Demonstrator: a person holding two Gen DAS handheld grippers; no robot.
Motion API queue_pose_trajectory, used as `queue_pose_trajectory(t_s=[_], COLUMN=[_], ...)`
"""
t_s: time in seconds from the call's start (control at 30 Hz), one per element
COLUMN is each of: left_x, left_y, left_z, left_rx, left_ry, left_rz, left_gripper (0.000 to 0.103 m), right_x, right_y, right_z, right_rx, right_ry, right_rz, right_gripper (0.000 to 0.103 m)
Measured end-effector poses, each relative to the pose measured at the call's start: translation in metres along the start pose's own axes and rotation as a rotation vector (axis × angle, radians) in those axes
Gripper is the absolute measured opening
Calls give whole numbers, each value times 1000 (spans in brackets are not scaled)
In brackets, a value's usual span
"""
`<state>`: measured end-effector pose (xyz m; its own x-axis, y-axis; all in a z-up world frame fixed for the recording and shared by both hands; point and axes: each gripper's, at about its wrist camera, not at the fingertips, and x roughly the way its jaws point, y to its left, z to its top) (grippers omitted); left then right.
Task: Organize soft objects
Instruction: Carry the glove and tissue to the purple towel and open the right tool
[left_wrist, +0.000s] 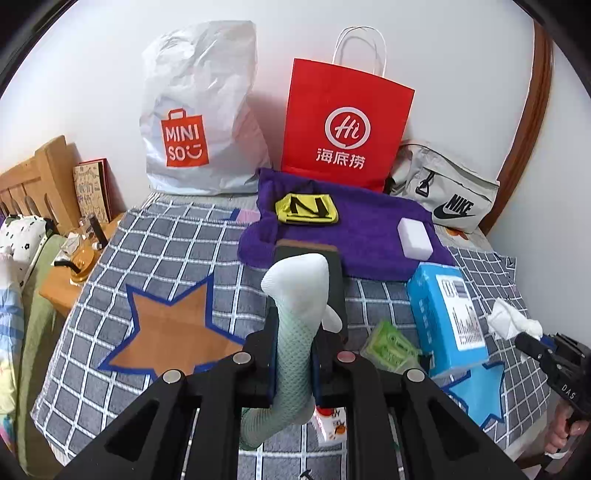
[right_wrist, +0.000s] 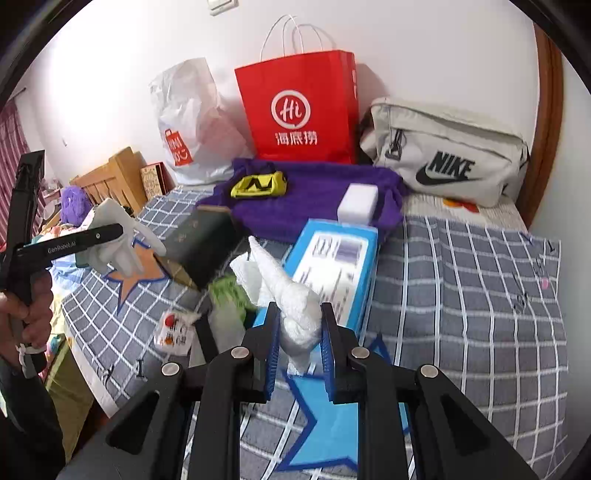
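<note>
My left gripper (left_wrist: 297, 332) is shut on a pale green and white mesh sock (left_wrist: 299, 280), which stands up between the fingers above the checked bed cover (left_wrist: 166, 251). In the right wrist view this gripper (right_wrist: 116, 232) and the sock (right_wrist: 110, 254) hang at the left, held by a hand. A crumpled white tissue (right_wrist: 291, 302) is pinched in my shut right gripper (right_wrist: 300, 314), above a blue tissue box (right_wrist: 332, 266). From the left wrist the right gripper (left_wrist: 528, 341) and the tissue (left_wrist: 509, 319) show at the right edge. A purple towel (left_wrist: 369, 236) carries a yellow-black cloth (left_wrist: 306, 208) and a white sponge (left_wrist: 415, 238).
A red paper bag (left_wrist: 347, 125), a white Miniso bag (left_wrist: 199, 122) and a grey Nike bag (left_wrist: 443, 192) stand along the wall. A dark green box (right_wrist: 199, 243), a green packet (left_wrist: 391, 347) and a small snack pack (right_wrist: 173, 328) lie on the bed. A wooden bedside table (left_wrist: 62, 284) is at left.
</note>
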<state>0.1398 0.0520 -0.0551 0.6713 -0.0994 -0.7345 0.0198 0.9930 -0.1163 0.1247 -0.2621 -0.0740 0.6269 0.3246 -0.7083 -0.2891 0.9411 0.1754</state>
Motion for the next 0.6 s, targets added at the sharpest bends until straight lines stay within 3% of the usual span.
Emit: queue_pose_trajectory(t_s=[0.3,0.6], left_x=[15,30], left_y=[-1,1], left_z=[34,59], left_rx=[-7,-26], left_ry=[-12,-14], left_rz=[55,54], left_gripper=[13,14], right_x=[16,31], right_y=[-11,-13], right_z=[45,84], right_rx=[9,-7], right_ry=[-10,-22], right_rz=[-17,-18], right_gripper=[20,20])
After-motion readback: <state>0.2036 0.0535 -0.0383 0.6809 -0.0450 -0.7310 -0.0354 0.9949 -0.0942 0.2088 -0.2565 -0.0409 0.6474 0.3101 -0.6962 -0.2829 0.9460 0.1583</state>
